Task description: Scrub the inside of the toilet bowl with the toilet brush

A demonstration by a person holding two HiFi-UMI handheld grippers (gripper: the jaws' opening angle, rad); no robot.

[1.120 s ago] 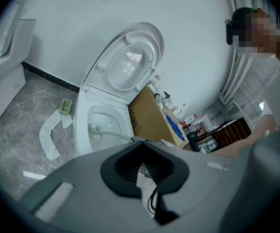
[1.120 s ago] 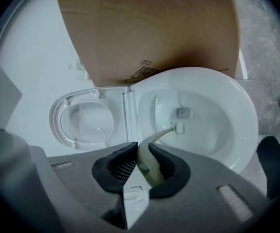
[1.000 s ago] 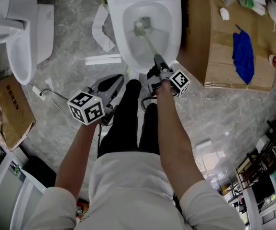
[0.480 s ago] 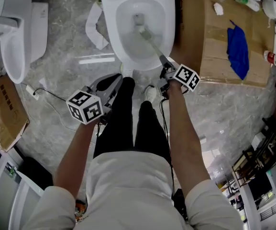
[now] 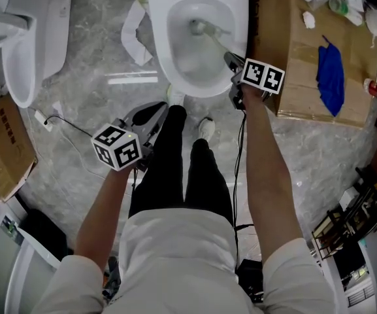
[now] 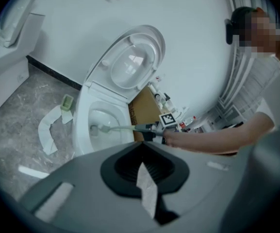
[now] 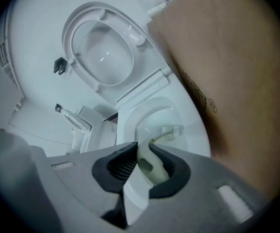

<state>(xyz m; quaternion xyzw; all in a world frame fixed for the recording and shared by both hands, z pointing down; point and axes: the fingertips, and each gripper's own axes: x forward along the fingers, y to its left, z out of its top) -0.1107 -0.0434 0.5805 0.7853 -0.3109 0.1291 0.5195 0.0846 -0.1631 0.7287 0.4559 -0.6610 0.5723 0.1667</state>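
- The toilet bowl (image 5: 161, 44) stands open at the far edge of the grey marble floor (image 5: 90, 77), with its lid (image 6: 132, 64) tipped up against the wall.
- The right gripper (image 5: 231, 59) hangs over the bowl's right rim. Its jaws are clamped on the pale handle of the toilet brush (image 5: 212, 36), which sits squeezed between the black pads (image 7: 171, 171).
- The brush slants down from that rim, and its head is at the back of the bowl, low against the porcelain.
- The left gripper (image 5: 163, 106) is held low over the floor in front of the bowl, near the person's knee. Its jaws are drawn together and there is nothing between them.
- A cardboard box (image 5: 293, 51) stands just beside the toilet's right side, with a blue cloth (image 5: 332, 77) lying on its top.
- A white paper strip (image 5: 134, 34) lies on the floor by the toilet's left side.
- A second toilet (image 5: 25, 51) stands well apart, at the floor's left edge.
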